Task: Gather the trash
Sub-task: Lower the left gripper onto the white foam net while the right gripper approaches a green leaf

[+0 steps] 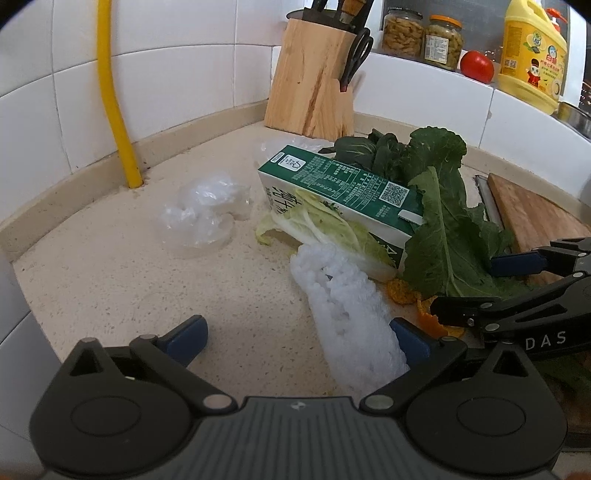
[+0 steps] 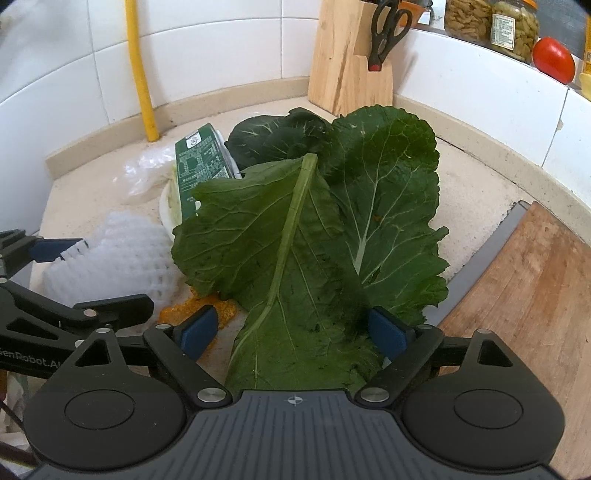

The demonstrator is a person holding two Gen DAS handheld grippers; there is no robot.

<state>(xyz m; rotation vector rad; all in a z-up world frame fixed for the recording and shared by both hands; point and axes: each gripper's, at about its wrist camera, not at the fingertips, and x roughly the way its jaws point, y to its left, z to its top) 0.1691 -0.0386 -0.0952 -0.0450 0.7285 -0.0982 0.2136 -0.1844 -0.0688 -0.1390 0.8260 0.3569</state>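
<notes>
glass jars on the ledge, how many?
2. Both on the tiled ledge right of the knife block: one jar nearer the block, the other jar beside the tomato. More may sit beyond the frame.

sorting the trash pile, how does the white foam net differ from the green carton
The foam net is white, soft and mesh-textured; the green carton is a rigid printed box with a QR code. The net lies flat on the counter; the carton rests tilted on a pale cabbage leaf. The net lies by the left gripper; the carton sits farther back. Both look like discarded packaging.
</notes>
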